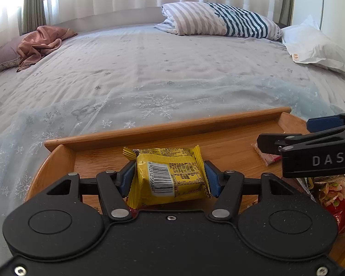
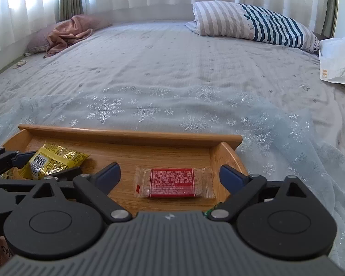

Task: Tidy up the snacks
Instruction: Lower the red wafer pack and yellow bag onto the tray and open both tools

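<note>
A wooden tray (image 1: 168, 130) lies on the bed; it also shows in the right wrist view (image 2: 131, 135). My left gripper (image 1: 170, 174) is shut on a yellow snack packet (image 1: 170, 174), held over the tray's left part; the packet also shows in the right wrist view (image 2: 55, 161). My right gripper (image 2: 170, 172) is open and empty, its fingers on either side of a red-labelled clear snack packet (image 2: 172, 182) lying flat on the tray's right part. That packet's corner shows in the left wrist view (image 1: 265, 157) under the right gripper (image 1: 287, 138).
A red snack bag (image 1: 333, 197) with other packets lies at the tray's near right. The bed holds a striped pillow (image 2: 253, 23), a white bag (image 2: 338, 57) at right and a pink cloth (image 2: 66, 32) at far left. Curtains hang behind.
</note>
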{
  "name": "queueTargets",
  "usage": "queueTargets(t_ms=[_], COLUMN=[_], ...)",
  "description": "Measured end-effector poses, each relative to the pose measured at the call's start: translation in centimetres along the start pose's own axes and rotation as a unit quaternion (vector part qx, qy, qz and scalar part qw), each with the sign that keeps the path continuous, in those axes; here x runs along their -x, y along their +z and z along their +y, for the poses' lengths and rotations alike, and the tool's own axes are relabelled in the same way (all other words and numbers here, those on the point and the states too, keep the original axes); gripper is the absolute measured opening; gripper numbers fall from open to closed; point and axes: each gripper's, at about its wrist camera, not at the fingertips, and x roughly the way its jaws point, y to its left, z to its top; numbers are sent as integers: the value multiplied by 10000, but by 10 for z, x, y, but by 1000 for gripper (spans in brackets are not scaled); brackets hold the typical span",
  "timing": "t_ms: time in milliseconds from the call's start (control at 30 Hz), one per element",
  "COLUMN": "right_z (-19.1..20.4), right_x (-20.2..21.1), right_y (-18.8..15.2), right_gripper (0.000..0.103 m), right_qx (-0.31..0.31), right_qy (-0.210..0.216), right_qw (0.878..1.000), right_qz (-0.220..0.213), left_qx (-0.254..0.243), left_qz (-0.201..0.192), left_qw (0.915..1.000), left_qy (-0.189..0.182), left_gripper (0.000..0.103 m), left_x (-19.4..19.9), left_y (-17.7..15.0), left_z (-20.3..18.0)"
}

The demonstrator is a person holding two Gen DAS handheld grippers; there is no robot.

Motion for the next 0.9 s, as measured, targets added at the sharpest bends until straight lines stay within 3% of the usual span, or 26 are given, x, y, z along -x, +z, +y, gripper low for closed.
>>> queueTargets(t_ms=[467, 900], right_z=[2, -5], right_x=[79, 112], right_y=[-12, -57], right_gripper=[103, 103], right_qx=[-25, -319], right_qy=[-179, 54], right_qw=[9952, 9956], right_qz=[-965, -875], left_qx=[-96, 37], left_qz=[-18, 148], left_qw=[9999, 9994], left_qy=[-60, 295], left_gripper=[57, 61], left_x=[1, -11], left_y=[2, 7], left_z=[2, 8])
